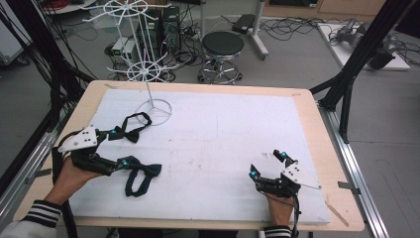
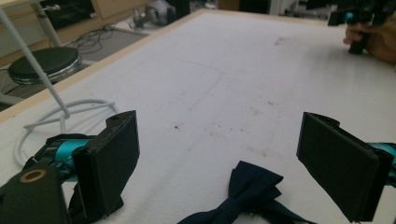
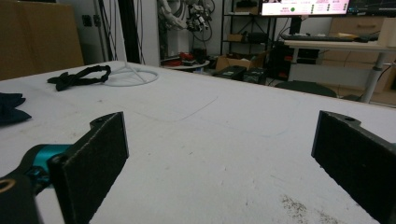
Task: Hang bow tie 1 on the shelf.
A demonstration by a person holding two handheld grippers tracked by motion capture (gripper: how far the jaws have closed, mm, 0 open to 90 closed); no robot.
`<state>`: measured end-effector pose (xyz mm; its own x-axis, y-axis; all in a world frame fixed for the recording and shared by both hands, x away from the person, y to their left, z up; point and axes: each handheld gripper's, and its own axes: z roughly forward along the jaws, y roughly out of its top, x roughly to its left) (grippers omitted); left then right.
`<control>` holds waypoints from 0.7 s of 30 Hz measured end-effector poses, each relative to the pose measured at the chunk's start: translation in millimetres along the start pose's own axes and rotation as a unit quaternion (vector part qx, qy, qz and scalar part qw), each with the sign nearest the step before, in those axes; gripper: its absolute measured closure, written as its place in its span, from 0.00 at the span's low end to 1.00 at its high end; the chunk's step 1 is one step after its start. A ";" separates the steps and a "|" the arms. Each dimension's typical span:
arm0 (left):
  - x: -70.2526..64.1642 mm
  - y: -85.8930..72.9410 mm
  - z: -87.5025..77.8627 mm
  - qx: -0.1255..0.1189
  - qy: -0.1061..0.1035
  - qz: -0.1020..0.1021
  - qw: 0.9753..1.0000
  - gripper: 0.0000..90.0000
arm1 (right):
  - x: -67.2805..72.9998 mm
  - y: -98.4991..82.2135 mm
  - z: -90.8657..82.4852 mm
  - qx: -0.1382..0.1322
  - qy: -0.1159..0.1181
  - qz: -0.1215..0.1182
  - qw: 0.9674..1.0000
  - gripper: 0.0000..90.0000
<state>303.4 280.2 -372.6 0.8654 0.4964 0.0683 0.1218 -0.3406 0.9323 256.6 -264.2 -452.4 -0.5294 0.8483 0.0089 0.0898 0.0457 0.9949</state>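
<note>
White padding [image 1: 208, 148] covered the table, and 2 dark bow ties lay on its left side. The left gripper [image 1: 119, 148] had its jaws wide apart, with the near bow tie [image 1: 141, 173] just in front of them and the far bow tie [image 1: 130, 126] beside the white wire stand [image 1: 146, 69]. The right gripper [image 1: 267, 163] sat well apart near the right edge, jaws spread wide and holding nothing.

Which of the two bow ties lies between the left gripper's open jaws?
The navy bow tie nearer the person; the black one lies farther off, beside the white stand's ring base.
</note>
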 end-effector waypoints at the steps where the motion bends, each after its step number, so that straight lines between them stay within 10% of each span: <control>1: -1.0 2.6 3.3 0.015 -0.009 0.009 1.000 0.15 | 0.1 0.0 -0.1 0.000 0.000 0.001 1.000 0.03; 9: -2.4 7.4 17.7 0.075 -0.041 0.037 0.996 0.18 | -0.3 -0.1 -0.3 0.000 0.001 0.001 1.000 0.03; 15: -1.2 11.0 32.1 0.166 -0.070 0.064 0.982 0.20 | 0.0 -0.3 -0.6 -0.002 0.000 0.003 1.000 0.03; 20: 1.3 11.1 38.3 0.195 -0.076 0.069 0.975 0.20 | -0.8 -0.4 -0.6 -0.005 0.000 0.002 1.000 0.03; 21: 1.0 11.6 42.0 0.212 -0.079 0.082 0.971 0.21 | -0.9 -0.4 -0.6 -0.006 0.000 0.002 1.000 0.03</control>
<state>326.1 243.2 -376.6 0.9495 0.2911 0.1172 0.1365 -0.7194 0.6810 256.5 -265.3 -452.8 -0.5296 0.8481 0.0136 0.0822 0.0354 0.9960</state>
